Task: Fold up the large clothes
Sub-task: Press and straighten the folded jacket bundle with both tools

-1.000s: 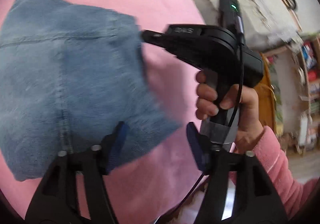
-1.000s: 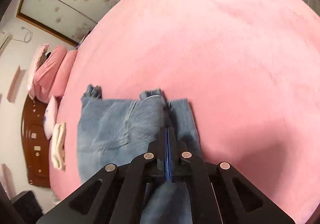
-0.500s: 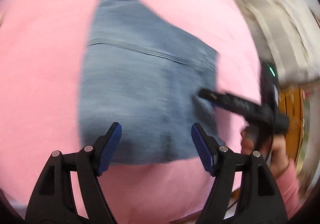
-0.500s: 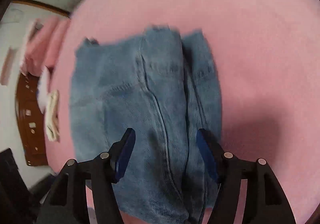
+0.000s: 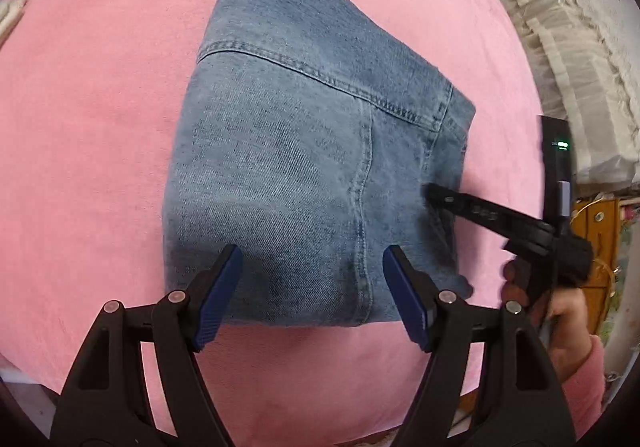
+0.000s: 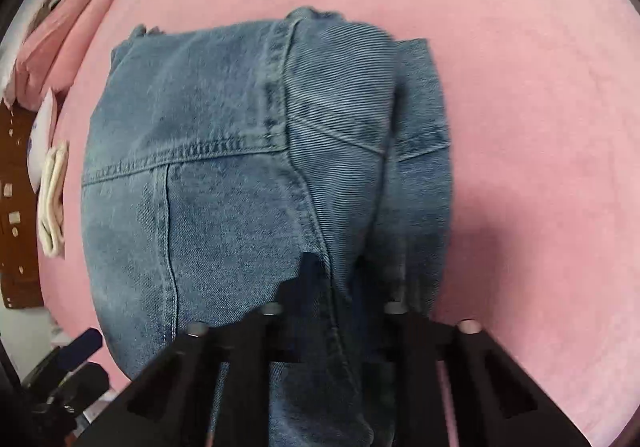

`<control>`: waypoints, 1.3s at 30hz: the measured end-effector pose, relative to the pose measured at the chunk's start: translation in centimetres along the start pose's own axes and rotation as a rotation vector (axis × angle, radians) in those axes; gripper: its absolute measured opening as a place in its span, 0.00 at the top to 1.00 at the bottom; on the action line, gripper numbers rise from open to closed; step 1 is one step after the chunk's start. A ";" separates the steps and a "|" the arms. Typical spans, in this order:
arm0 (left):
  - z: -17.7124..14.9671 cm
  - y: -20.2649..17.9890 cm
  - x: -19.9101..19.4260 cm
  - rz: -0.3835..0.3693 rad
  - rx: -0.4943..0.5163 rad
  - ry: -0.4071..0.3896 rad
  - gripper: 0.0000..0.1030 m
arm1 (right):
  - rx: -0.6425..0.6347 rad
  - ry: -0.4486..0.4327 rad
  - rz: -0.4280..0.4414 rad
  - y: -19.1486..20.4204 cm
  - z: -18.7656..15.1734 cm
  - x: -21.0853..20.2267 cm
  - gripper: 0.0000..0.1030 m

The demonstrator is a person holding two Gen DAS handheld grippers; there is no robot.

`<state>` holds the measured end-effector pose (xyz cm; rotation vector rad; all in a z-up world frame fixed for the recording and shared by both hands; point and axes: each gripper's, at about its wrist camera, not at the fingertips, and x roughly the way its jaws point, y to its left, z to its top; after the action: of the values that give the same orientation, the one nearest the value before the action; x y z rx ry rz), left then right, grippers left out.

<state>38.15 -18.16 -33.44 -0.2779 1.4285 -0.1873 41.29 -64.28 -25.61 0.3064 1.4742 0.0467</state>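
Folded blue jeans [image 5: 288, 151] lie on a pink bed cover [image 5: 100, 127]. My left gripper [image 5: 311, 253] hangs open just above the near edge of the jeans, its blue pads [image 5: 218, 295] apart and holding nothing. My right gripper [image 5: 436, 197] comes in from the right, held by a hand [image 5: 560, 307] in a pink sleeve, with its tip on the right part of the jeans. In the right wrist view the jeans [image 6: 208, 207] fill the middle. The right gripper [image 6: 334, 267] is blurred, its jaws closing, and a raised fold of denim is pinched between them.
Pink pillows [image 6: 60, 31], a folded white cloth [image 6: 52, 203] and a brown wooden headboard [image 6: 16, 247] sit at the bed's far left. White lace fabric [image 5: 560, 47] and wooden furniture [image 5: 596, 247] stand beyond the bed's right edge. Pink cover [image 6: 540, 127] surrounds the jeans.
Both grippers came closer over the jeans and tilted down. The right gripper went from shut to wide open and has closed again on a denim fold. The left gripper stayed open.
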 end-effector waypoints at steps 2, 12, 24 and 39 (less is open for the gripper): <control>0.2 -0.1 0.2 0.002 0.020 0.004 0.32 | 0.037 -0.021 0.019 -1.6 -0.8 -1.6 0.97; 0.6 2.6 -0.2 0.043 -0.017 0.006 0.32 | -0.029 -0.175 -0.281 -2.3 -2.9 -7.0 1.00; -1.3 3.7 1.3 0.193 0.053 0.052 0.57 | 0.110 -0.275 0.033 -3.7 -5.3 -10.3 1.00; -1.0 5.9 5.8 0.201 0.075 0.177 0.57 | 0.050 0.045 0.213 1.7 -12.2 -4.2 1.00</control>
<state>37.75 -14.35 -40.80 -0.0559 1.6109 -0.1027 29.12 -61.44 -21.94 0.5049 1.4838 0.1895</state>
